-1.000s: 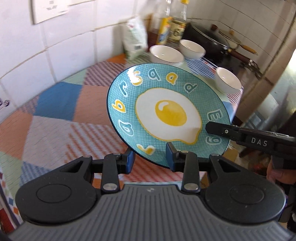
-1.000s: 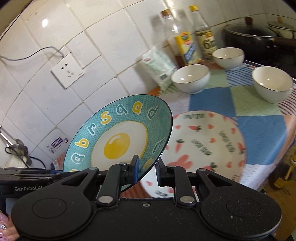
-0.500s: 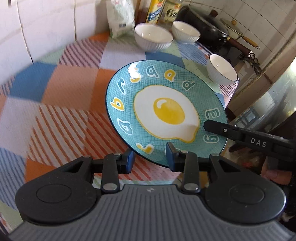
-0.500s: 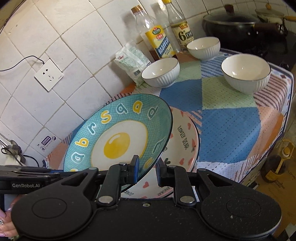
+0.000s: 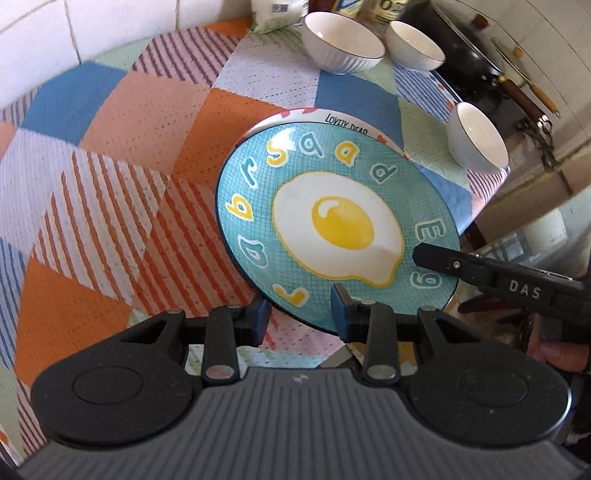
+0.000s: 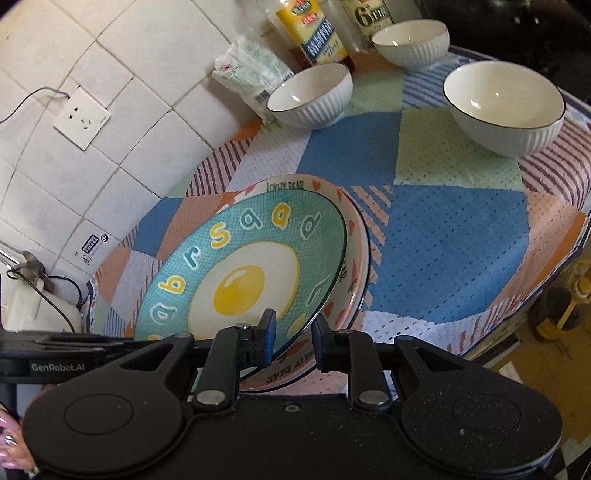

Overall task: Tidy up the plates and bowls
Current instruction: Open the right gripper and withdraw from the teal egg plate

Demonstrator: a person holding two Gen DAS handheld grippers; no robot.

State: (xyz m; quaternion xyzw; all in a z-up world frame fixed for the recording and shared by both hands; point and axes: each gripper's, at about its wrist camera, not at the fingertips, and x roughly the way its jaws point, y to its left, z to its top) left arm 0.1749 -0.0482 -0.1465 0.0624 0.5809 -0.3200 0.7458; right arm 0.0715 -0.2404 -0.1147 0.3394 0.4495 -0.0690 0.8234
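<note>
Holding the egg plate (image 6: 240, 280) above the pink plate (image 6: 354, 254), both tools apparently clamp its rim; uneven release could chip it.

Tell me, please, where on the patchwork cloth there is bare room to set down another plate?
The widest bare cloth lies left of the egg plate, toward the tiled wall. A smaller patch sits between the pink plate and the nearest bowl. The back by the bottles is crowded.

White tiled wall (image 6: 122, 122), socket (image 6: 82, 118); patchwork tablecloth (image 5: 122, 122); daylight.
</note>
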